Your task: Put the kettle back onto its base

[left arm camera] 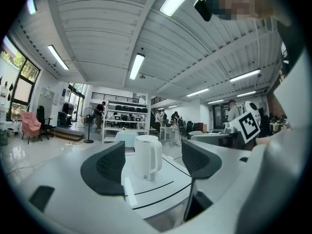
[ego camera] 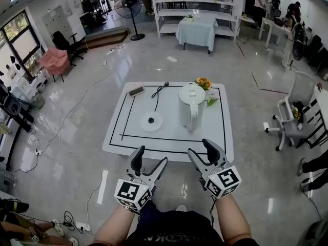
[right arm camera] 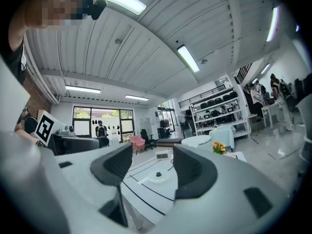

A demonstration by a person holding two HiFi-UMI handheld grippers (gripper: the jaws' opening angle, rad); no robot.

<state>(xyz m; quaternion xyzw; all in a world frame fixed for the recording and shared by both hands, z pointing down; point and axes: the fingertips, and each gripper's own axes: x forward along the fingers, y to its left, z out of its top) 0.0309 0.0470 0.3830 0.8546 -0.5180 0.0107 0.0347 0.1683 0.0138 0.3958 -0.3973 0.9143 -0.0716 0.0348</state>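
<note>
A white kettle (ego camera: 190,105) stands upright on the white table (ego camera: 215,142), right of centre, its handle toward me. Its round white base (ego camera: 151,121), with a black centre pin and a black cord, lies on the table to the kettle's left, apart from it. Both grippers hover in front of the table's near edge with nothing between their jaws. My left gripper (ego camera: 151,161) is open; in the left gripper view the kettle (left arm camera: 147,156) shows far off between the pads. My right gripper (ego camera: 202,151) is open; in the right gripper view the base (right arm camera: 159,176) shows beyond its fingers.
On the table's far side lie a small grey device (ego camera: 136,90) and orange flowers (ego camera: 203,82). An office chair (ego camera: 297,111) stands to the right. Cables trail over the floor on the left. A cloth-covered table (ego camera: 197,31) and shelves stand at the back.
</note>
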